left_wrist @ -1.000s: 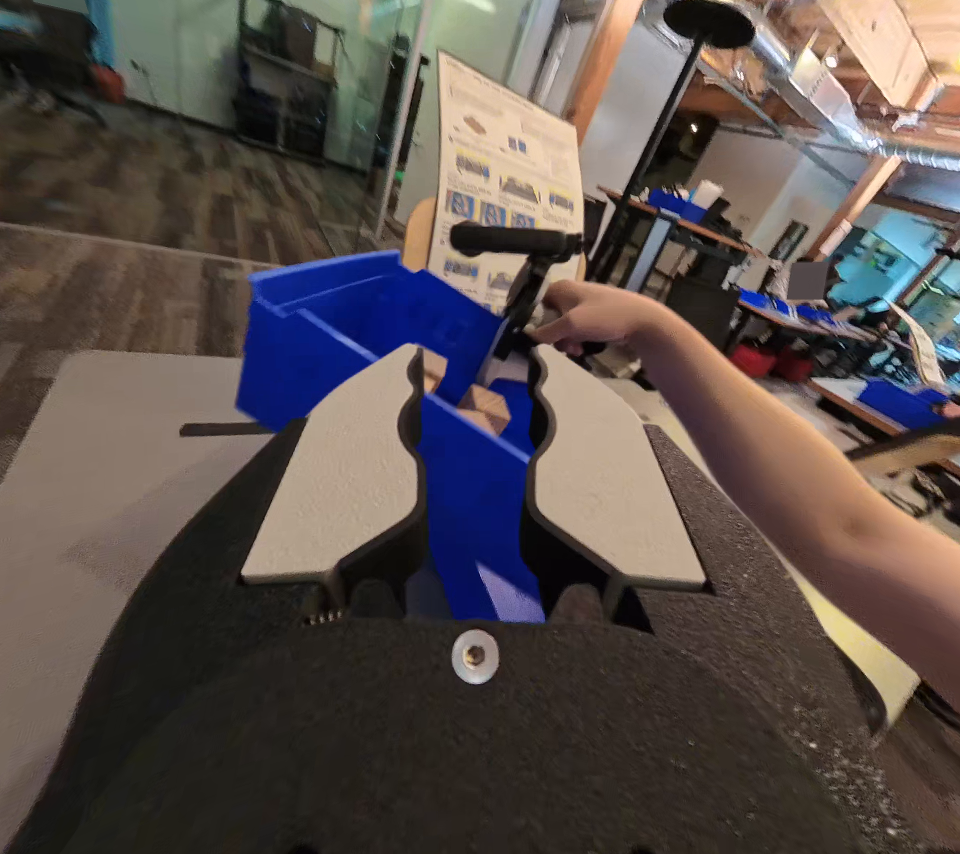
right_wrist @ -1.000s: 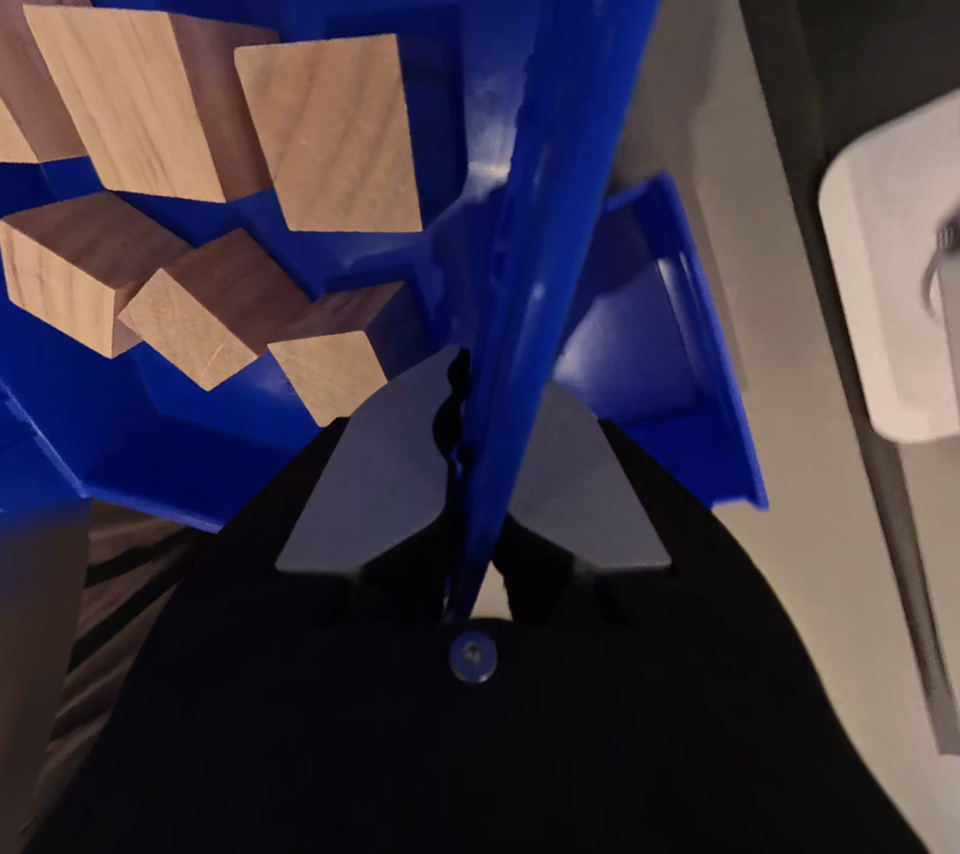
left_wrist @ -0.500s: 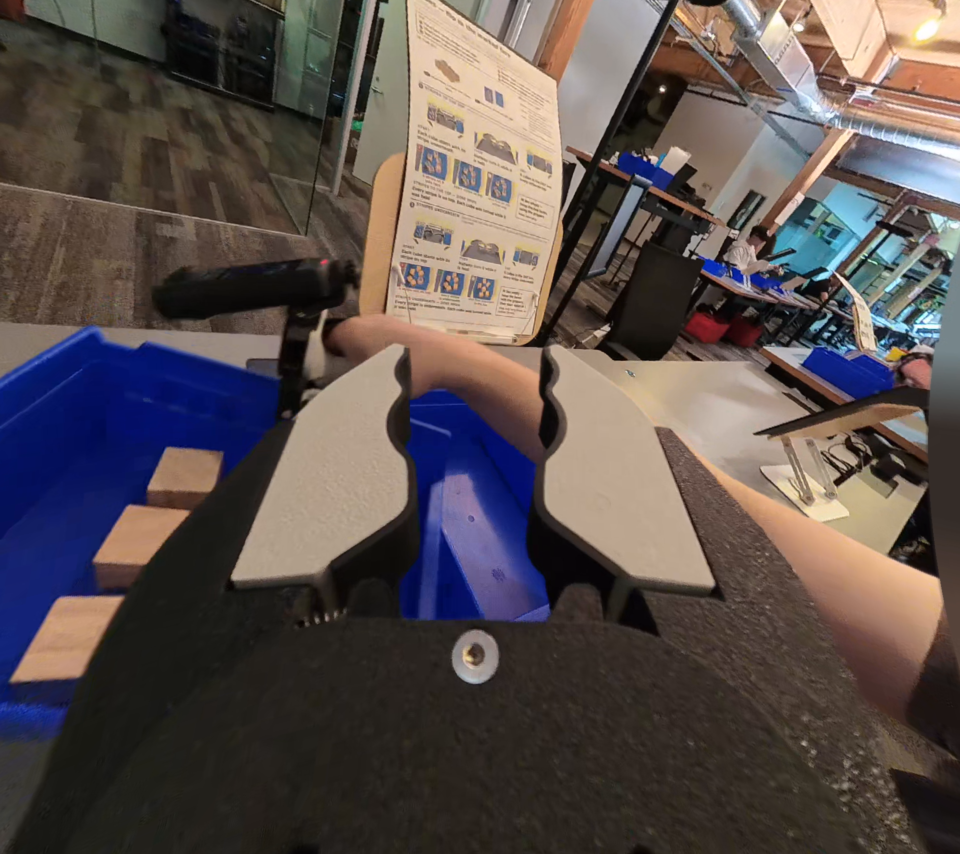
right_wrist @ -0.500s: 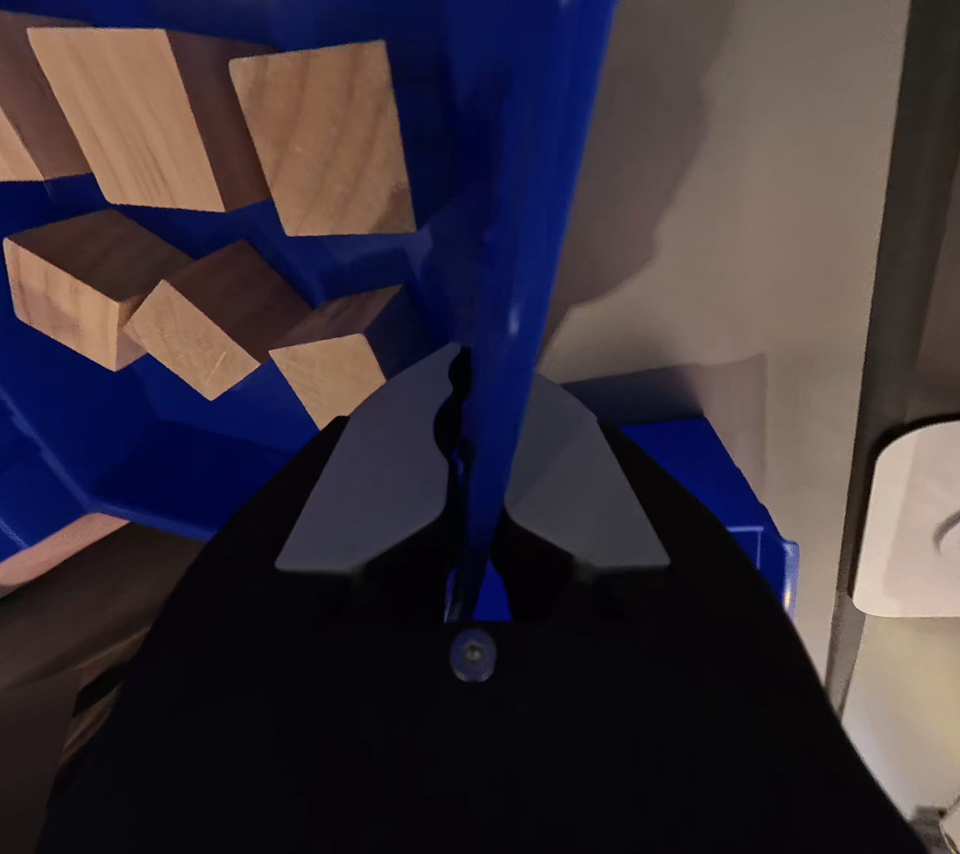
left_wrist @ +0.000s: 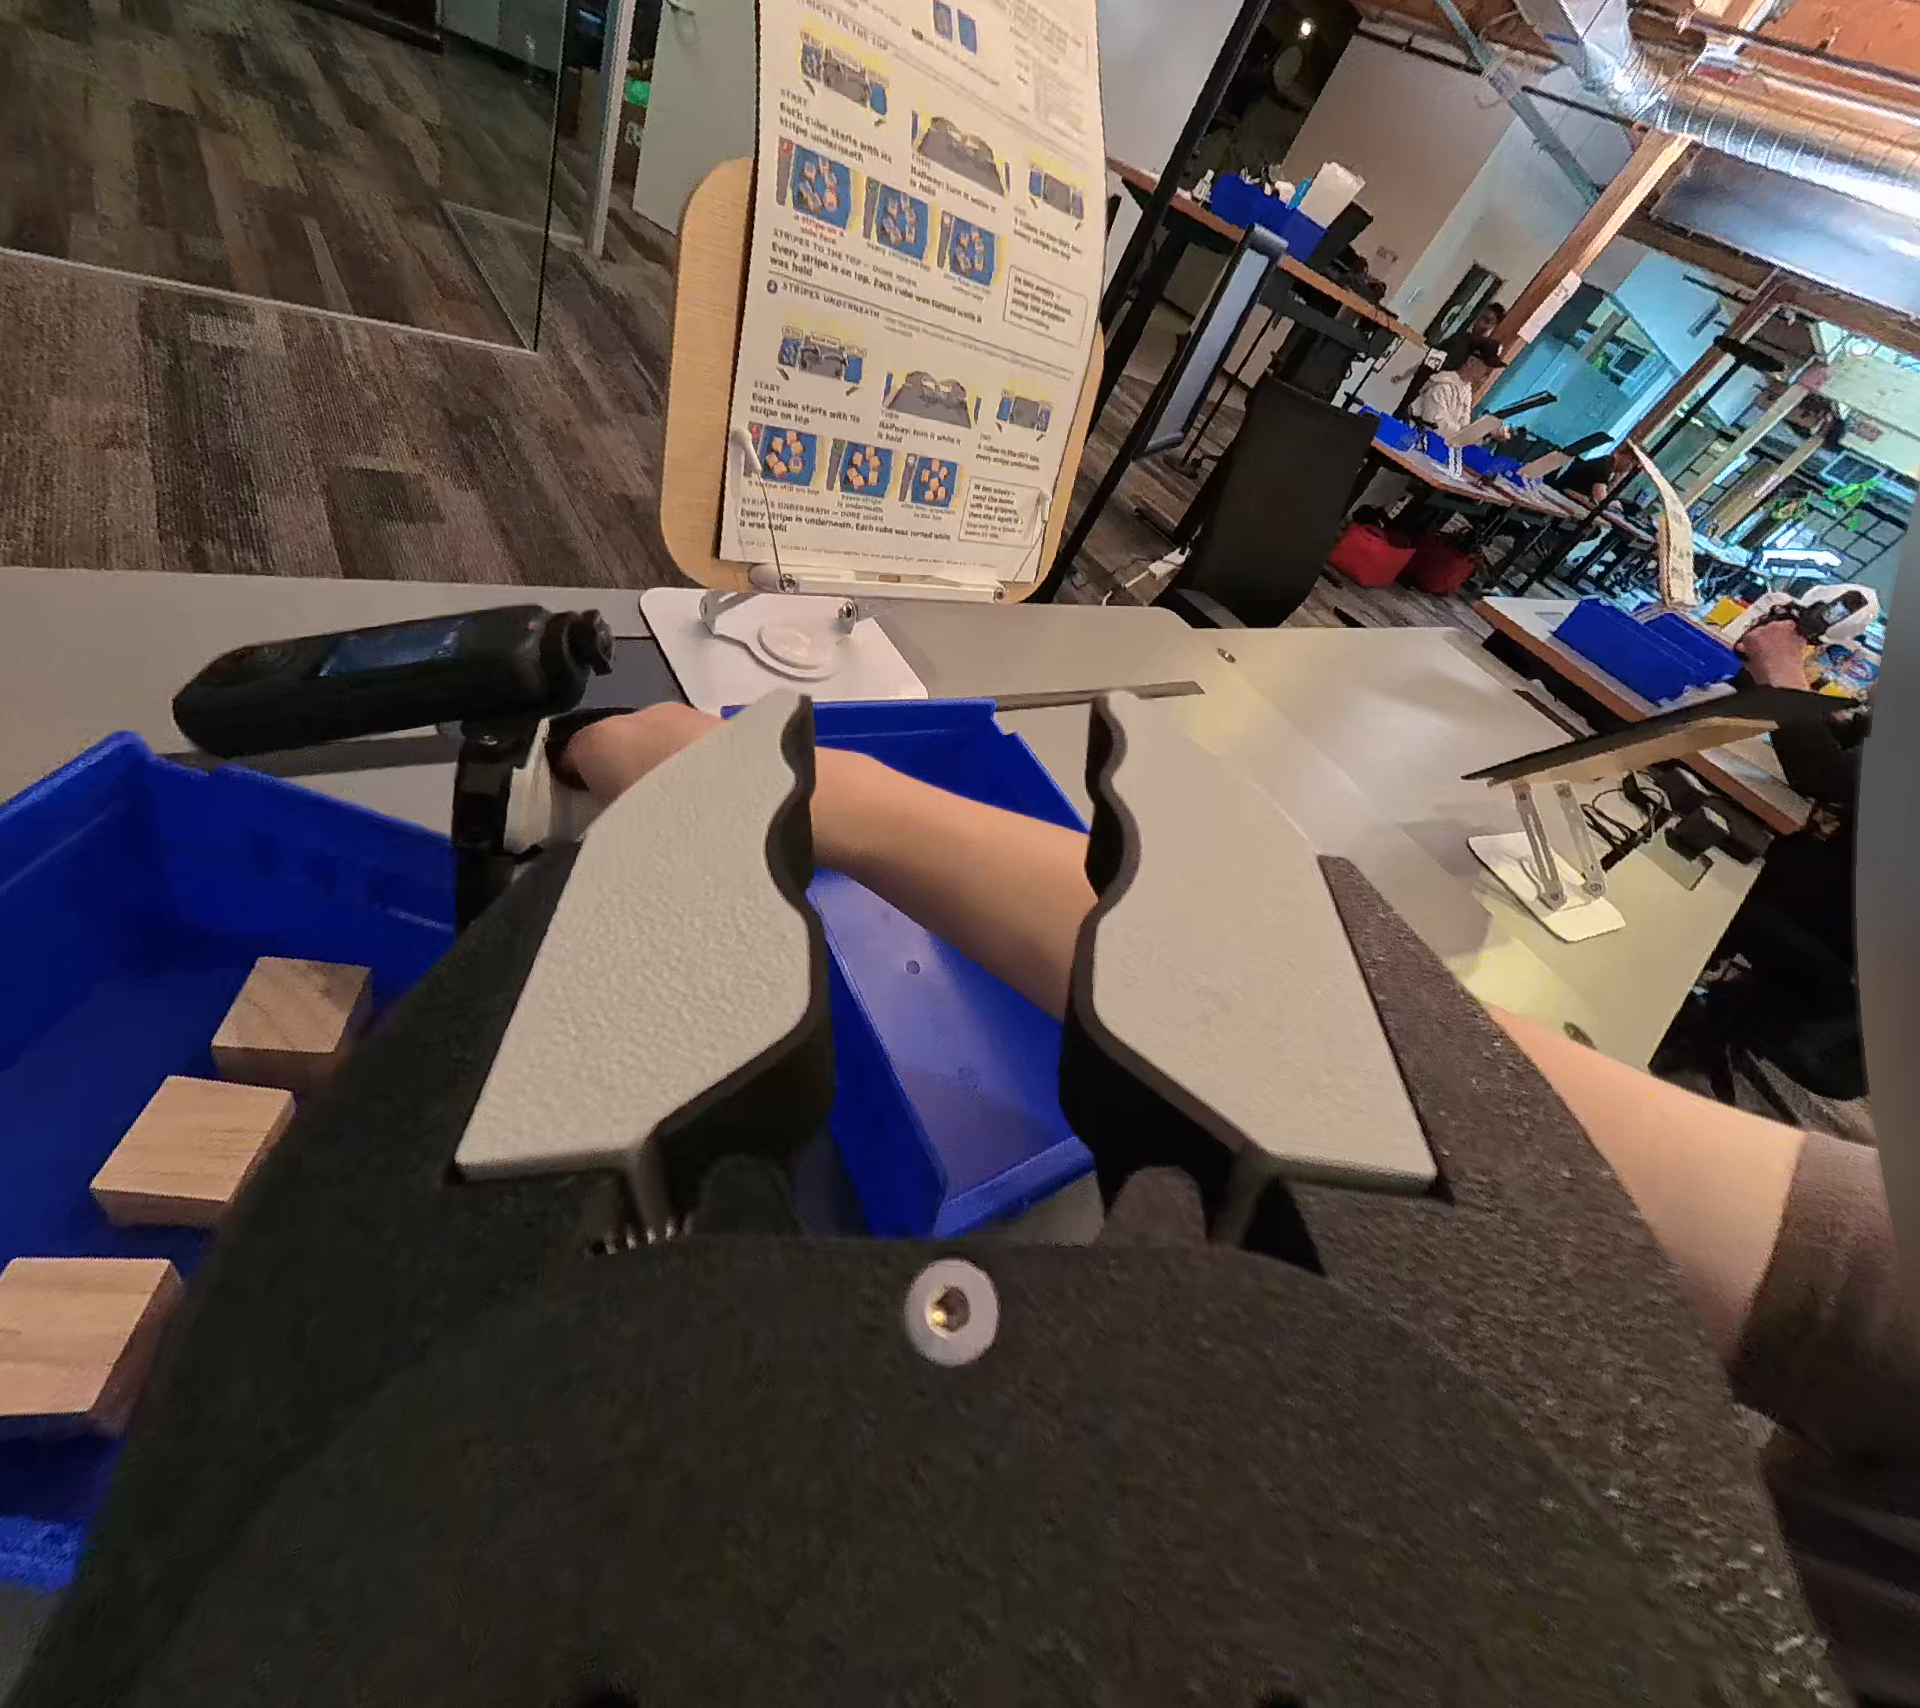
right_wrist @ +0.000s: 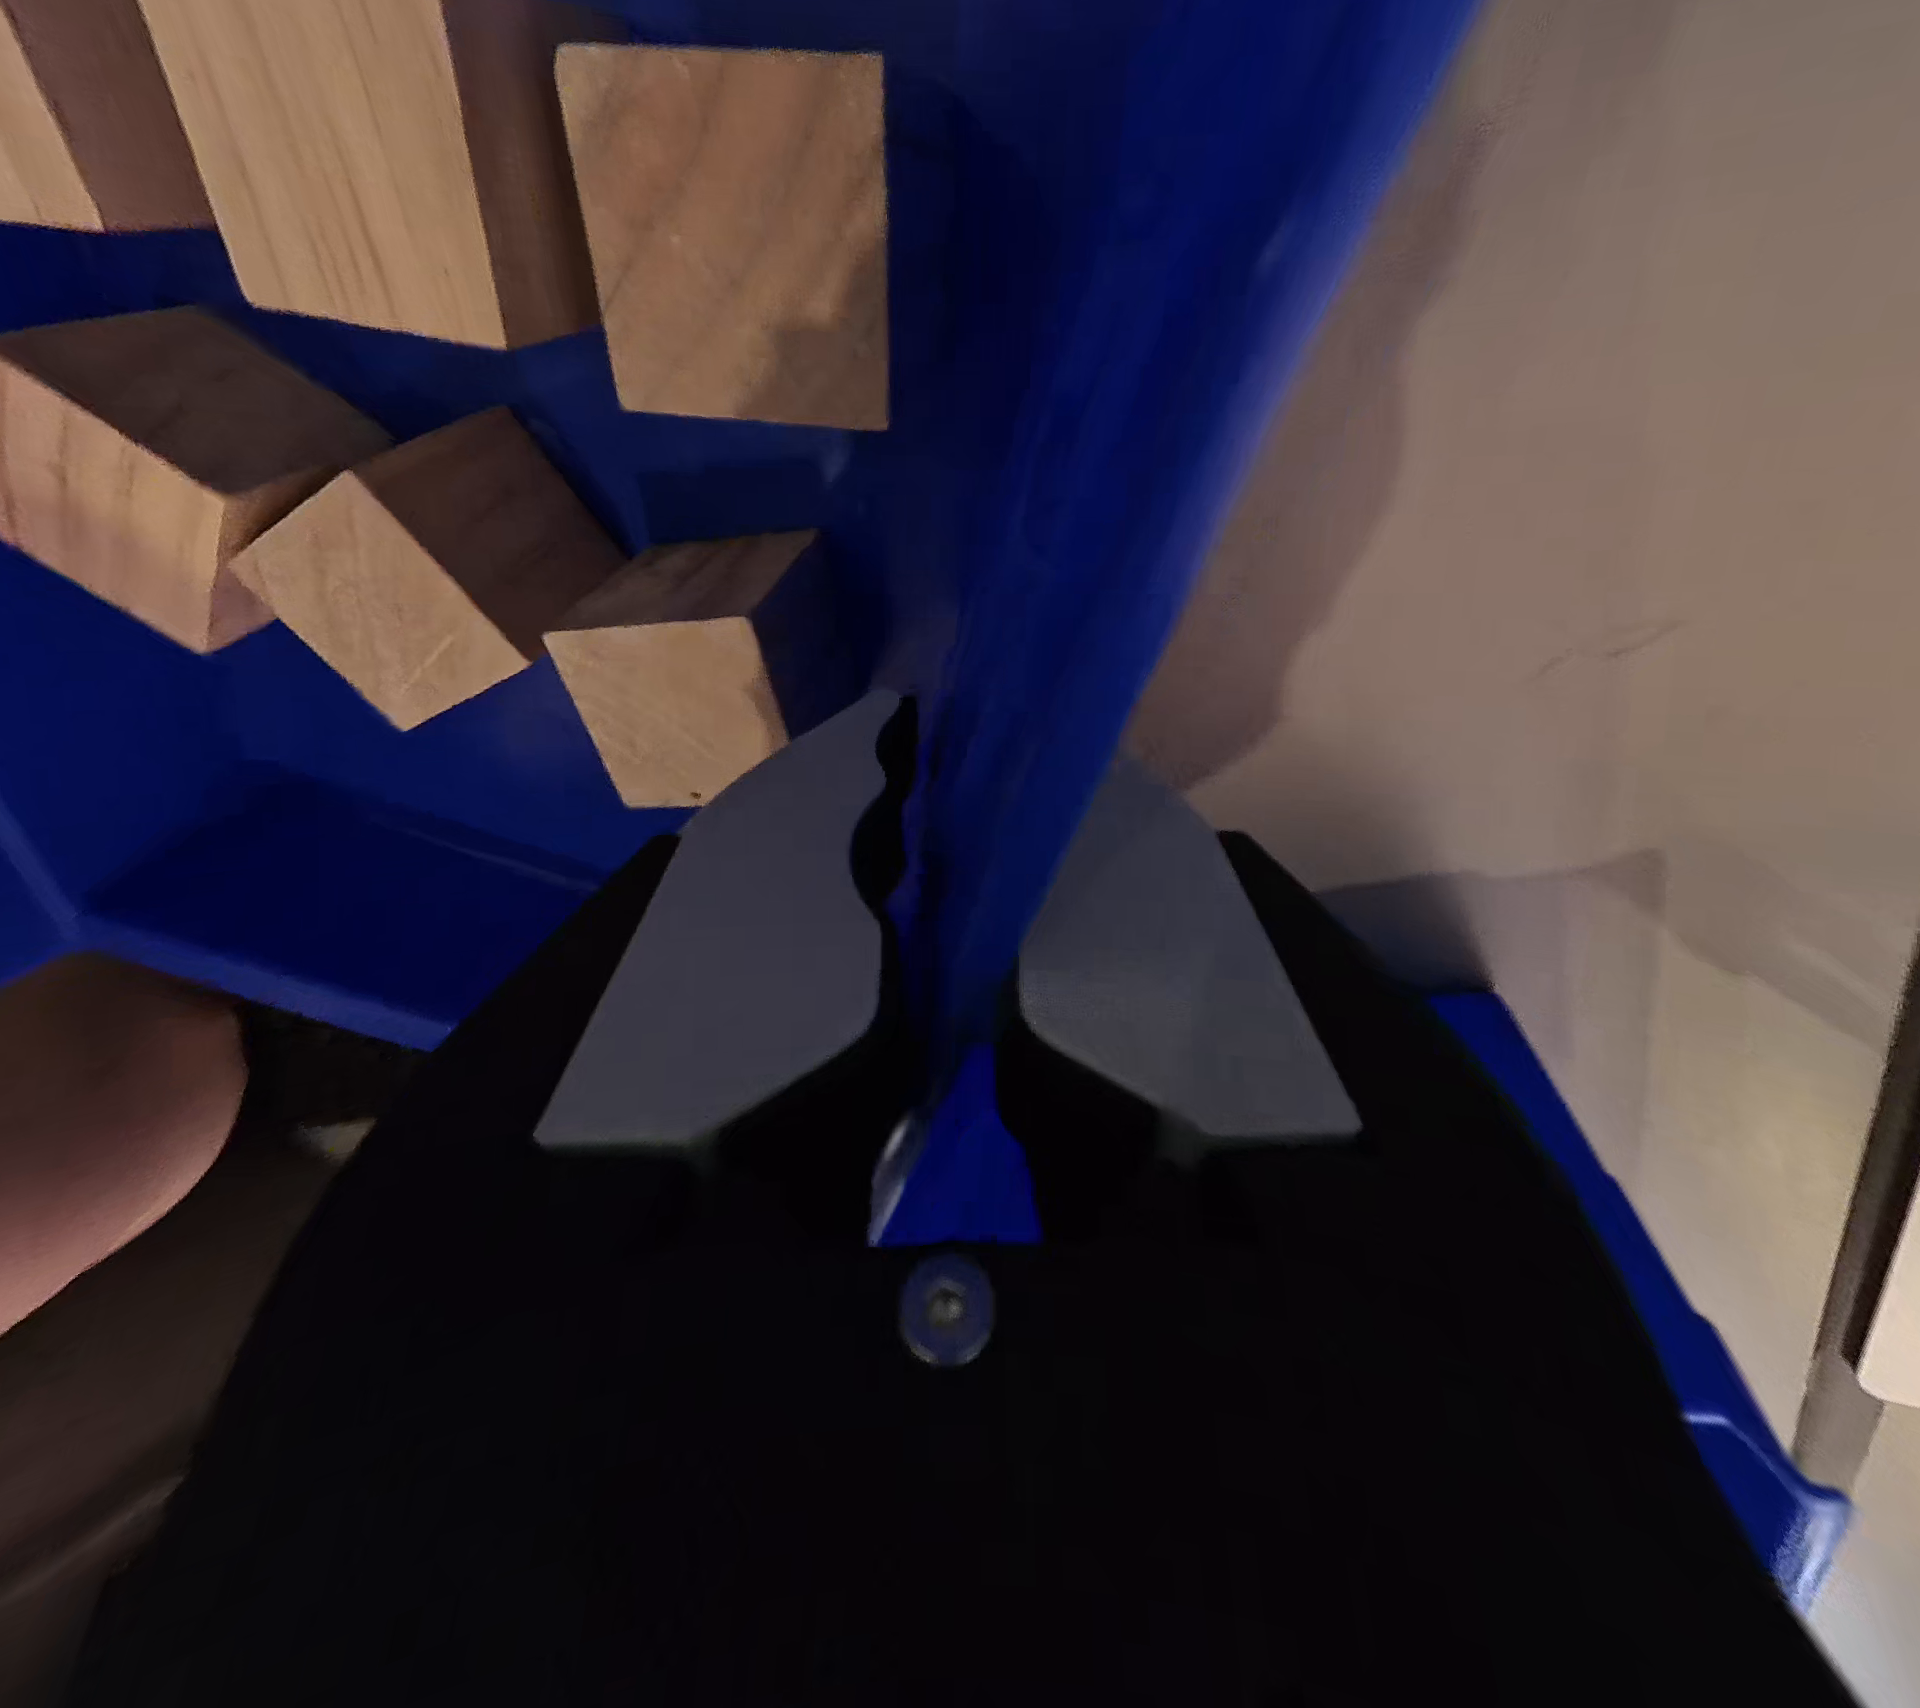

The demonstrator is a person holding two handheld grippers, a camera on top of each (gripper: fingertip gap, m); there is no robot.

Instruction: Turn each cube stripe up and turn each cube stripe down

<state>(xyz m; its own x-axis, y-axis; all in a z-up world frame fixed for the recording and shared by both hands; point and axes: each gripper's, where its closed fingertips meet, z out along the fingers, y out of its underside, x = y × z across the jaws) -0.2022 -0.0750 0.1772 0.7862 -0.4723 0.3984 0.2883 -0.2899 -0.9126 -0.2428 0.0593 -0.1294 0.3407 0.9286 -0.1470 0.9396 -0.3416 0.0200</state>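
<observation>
Right gripper (right_wrist: 961,785) sits at the lower centre of the right wrist view, its 2 grey fingers (right_wrist: 758,910) pinched onto the side wall of a blue bin (right_wrist: 1060,515), with the wall running up between them toward the top of the frame. Inside that bin, in the upper left of the frame, lie at least 5 wooden cubes (right_wrist: 727,235), all showing plain wood faces; no stripe can be made out on any of them in this blurred view. Right of the wall is the pale grey table (right_wrist: 1610,308).

Left gripper (left_wrist: 945,827) fills the lower half of the left wrist view, with its 2 fingers (left_wrist: 665,962) spread apart and nothing between them. Beyond the gap lies a second, smaller blue bin (left_wrist: 935,1035), and a person's bare forearm (left_wrist: 935,837) crosses above it from the right edge toward the centre left. At the left edge, 3 cubes (left_wrist: 192,1149) rest in a row on the floor of the larger bin, plain faces up. A black camera handle (left_wrist: 384,682) juts out at centre left. A printed instruction sheet on a stand (left_wrist: 904,256) rises behind the table at top centre.
</observation>
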